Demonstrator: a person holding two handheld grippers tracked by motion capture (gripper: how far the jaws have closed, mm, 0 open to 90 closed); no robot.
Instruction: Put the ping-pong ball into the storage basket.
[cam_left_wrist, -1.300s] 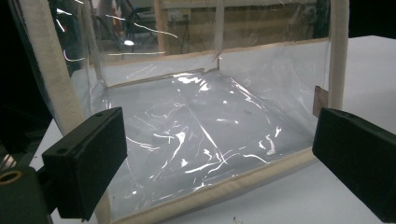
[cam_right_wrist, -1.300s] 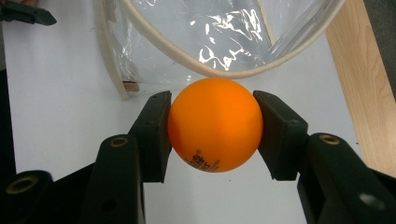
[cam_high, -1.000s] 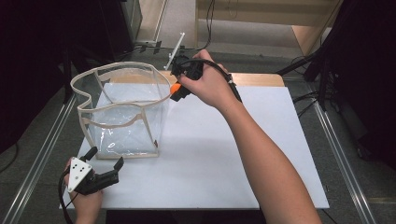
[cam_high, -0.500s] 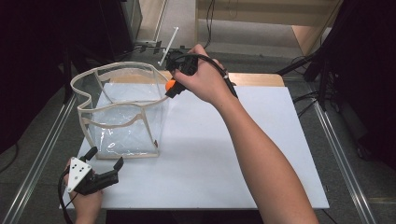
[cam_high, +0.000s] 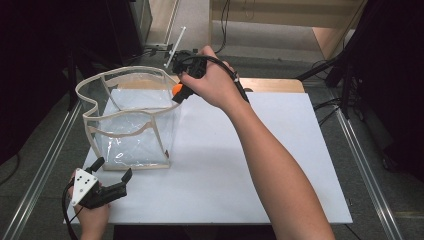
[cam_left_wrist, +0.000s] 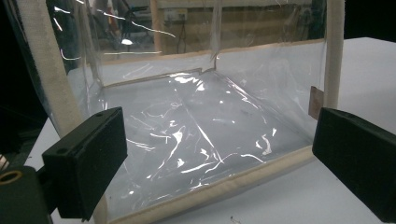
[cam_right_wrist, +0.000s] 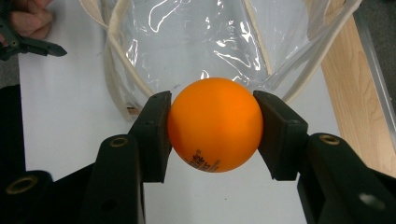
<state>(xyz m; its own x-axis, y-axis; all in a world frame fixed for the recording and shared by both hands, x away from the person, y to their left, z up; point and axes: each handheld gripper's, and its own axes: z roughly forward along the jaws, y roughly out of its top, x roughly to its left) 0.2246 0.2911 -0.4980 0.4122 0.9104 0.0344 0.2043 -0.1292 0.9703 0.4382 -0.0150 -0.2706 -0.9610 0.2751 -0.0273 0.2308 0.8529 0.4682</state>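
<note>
— Start from the high view. Where are you?

— My right gripper (cam_high: 176, 94) is raised at the far right corner of the clear plastic bag with cream fabric trim (cam_high: 131, 120), which stands open on the white table top (cam_high: 260, 165). A small orange ball (cam_high: 177, 89) shows at the tip, level with the rim. My left gripper (cam_high: 111, 176) rests low at the near edge, just short of the bag's front wall.

— And the left gripper view?

— My jaws stand wide apart with nothing between them, pointed at the bag's (cam_left_wrist: 196, 126) front wall. I see through the film to the creased floor, and no ball lies there.

— The right gripper view?

— The jaws are clamped on the smooth orange ball (cam_right_wrist: 215, 125), one pad on each side, with small dark print on its underside. Below and beyond it is the open mouth of the bag (cam_right_wrist: 210, 42), and off at the top left corner my other gripper (cam_right_wrist: 28, 44).

— So how far along?

— I judge the pick-up done and the carry nearly done. What's left is to bring the ball fully over the opening, release it, and pull back. The left hand hasn't steadied the bag yet.
</note>
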